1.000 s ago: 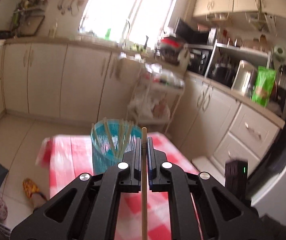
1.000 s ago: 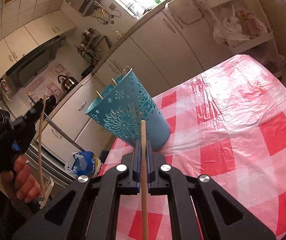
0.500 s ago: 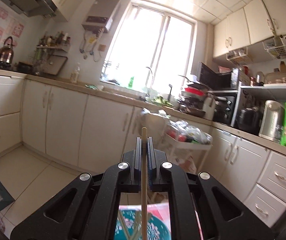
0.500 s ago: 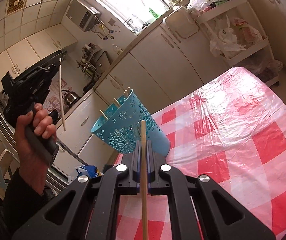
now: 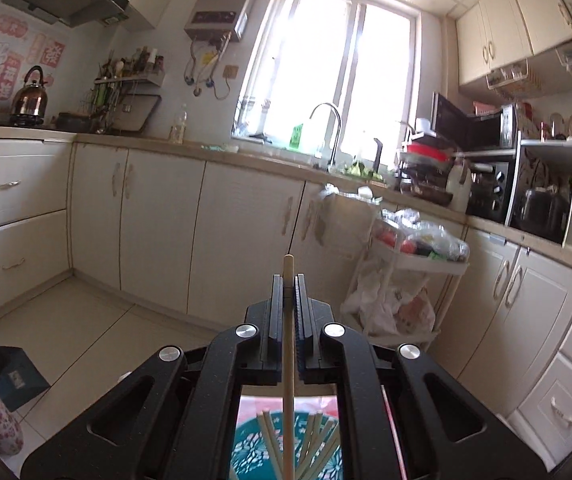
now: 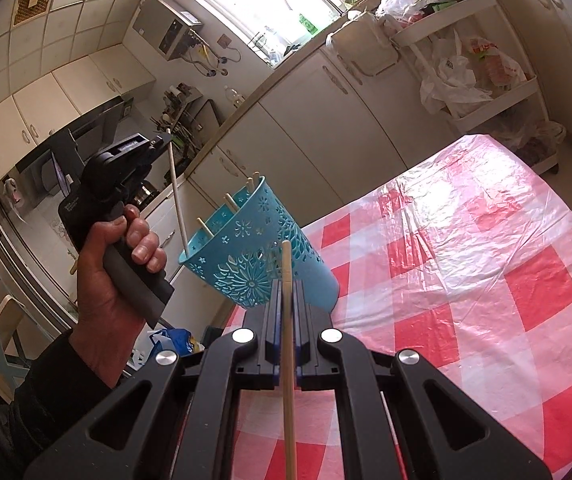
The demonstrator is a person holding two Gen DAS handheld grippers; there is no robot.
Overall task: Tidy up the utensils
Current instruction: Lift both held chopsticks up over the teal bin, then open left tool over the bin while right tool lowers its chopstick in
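A blue perforated utensil cup (image 6: 253, 256) stands on the red-and-white checked tablecloth (image 6: 466, 264) with several wooden chopsticks in it. My left gripper (image 5: 288, 280) is shut on a chopstick (image 5: 289, 360) and holds it upright above the cup's mouth (image 5: 286, 448). In the right wrist view the left gripper (image 6: 153, 144) hangs left of the cup, its chopstick (image 6: 177, 196) reaching down to the rim. My right gripper (image 6: 286, 286) is shut on another chopstick (image 6: 288, 360), just in front of the cup.
Cream kitchen cabinets (image 5: 157, 224) and a worktop with sink tap (image 5: 326, 132) run behind the table. A white trolley with plastic bags (image 5: 406, 280) stands at the far table end. A dark box (image 5: 13, 372) sits on the floor at left.
My left gripper has swung from left of the cup to above it, and its chopstick now points down at the cup's rim. My right gripper has stayed nearly still with its chopstick.
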